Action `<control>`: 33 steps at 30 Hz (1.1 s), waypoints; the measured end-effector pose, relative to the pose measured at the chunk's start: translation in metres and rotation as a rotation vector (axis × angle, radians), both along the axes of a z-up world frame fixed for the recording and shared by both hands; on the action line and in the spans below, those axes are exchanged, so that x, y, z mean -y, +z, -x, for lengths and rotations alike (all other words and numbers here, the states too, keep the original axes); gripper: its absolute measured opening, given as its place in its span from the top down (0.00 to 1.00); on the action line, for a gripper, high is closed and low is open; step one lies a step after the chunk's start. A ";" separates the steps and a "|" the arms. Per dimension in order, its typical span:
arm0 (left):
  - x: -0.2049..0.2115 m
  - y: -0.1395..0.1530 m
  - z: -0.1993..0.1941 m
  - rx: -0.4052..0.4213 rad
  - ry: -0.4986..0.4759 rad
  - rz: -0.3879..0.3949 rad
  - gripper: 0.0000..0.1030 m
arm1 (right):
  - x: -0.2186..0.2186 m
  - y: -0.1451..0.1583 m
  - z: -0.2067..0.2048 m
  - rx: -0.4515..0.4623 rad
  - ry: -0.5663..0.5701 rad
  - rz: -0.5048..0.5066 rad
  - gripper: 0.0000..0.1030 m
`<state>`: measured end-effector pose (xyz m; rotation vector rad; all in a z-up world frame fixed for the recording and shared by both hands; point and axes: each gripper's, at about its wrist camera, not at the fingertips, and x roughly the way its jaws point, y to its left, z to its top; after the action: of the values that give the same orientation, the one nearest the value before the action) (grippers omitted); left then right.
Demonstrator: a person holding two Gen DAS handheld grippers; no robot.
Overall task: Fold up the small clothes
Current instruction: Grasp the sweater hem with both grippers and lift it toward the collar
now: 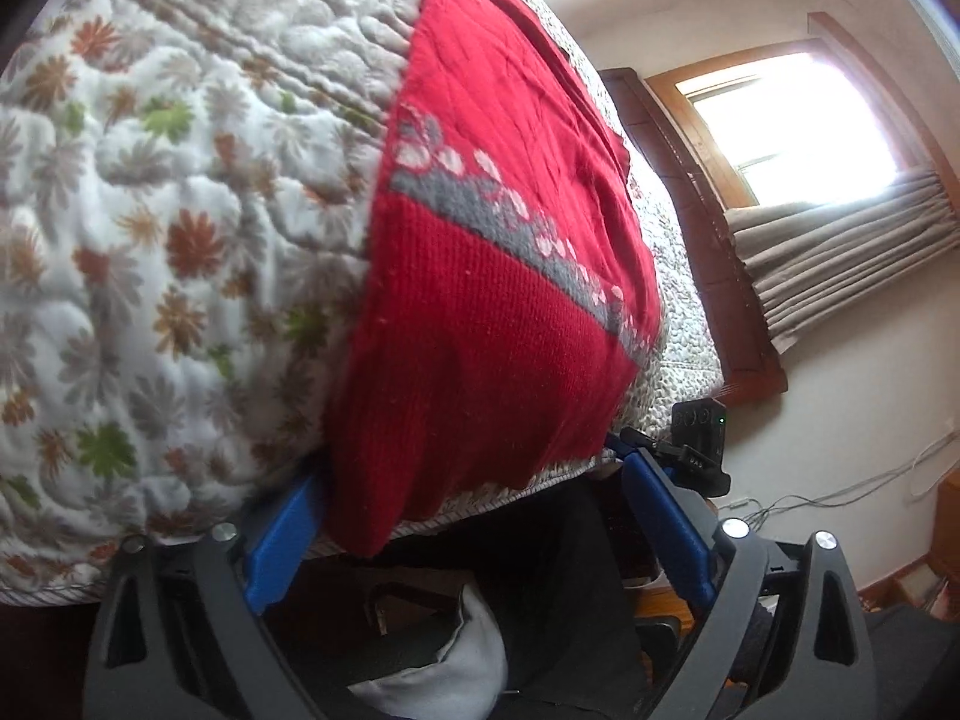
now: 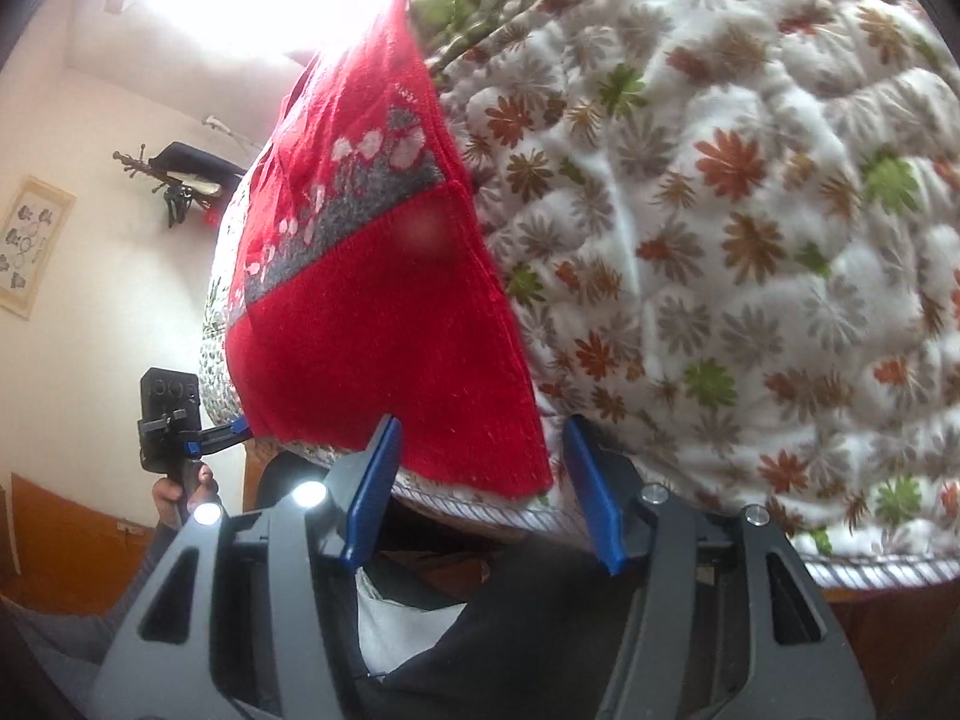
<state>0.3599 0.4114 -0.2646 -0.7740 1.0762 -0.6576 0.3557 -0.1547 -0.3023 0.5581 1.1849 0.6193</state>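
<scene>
A red knitted sweater (image 1: 510, 276) with a grey band and pale flowers lies flat on a floral quilt (image 1: 156, 228), its hem at the bed's near edge. My left gripper (image 1: 474, 516) is open at one hem corner, and the hem hangs between its blue fingers (image 1: 288, 540). My right gripper (image 2: 483, 480) is open too, its blue fingers (image 2: 372, 492) straddling the other hem corner of the sweater (image 2: 372, 348). Each view catches the other gripper: the right gripper (image 1: 660, 450) in the left wrist view, the left gripper (image 2: 198, 438) in the right wrist view, held by a hand (image 2: 180, 492).
The quilt (image 2: 750, 240) covers the whole bed. A wooden headboard (image 1: 708, 228), a bright window (image 1: 798, 120) and grey curtains (image 1: 840, 252) stand beyond it. Cables (image 1: 840, 492) lie on the floor. A framed picture (image 2: 33, 246) and a wall rack (image 2: 180, 174) hang on the wall.
</scene>
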 end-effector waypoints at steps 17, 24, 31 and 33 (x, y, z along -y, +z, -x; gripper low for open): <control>-0.021 -0.004 0.010 -0.003 0.026 -0.042 0.92 | 0.006 -0.002 -0.001 -0.024 0.014 -0.160 0.93; -0.027 -0.014 0.006 -0.034 0.062 -0.023 0.93 | 0.019 -0.016 -0.008 -0.080 -0.010 -0.158 0.80; -0.021 0.006 0.023 0.018 0.080 -0.006 0.94 | 0.024 0.014 0.005 -0.003 -0.025 -0.169 0.94; -0.022 0.020 0.035 0.052 0.095 0.026 0.94 | 0.031 0.031 0.012 0.033 -0.039 -0.196 0.94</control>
<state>0.3251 0.4339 -0.2447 -0.8218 0.9789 -0.6085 0.3433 -0.1860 -0.2715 0.7321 1.0862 0.7127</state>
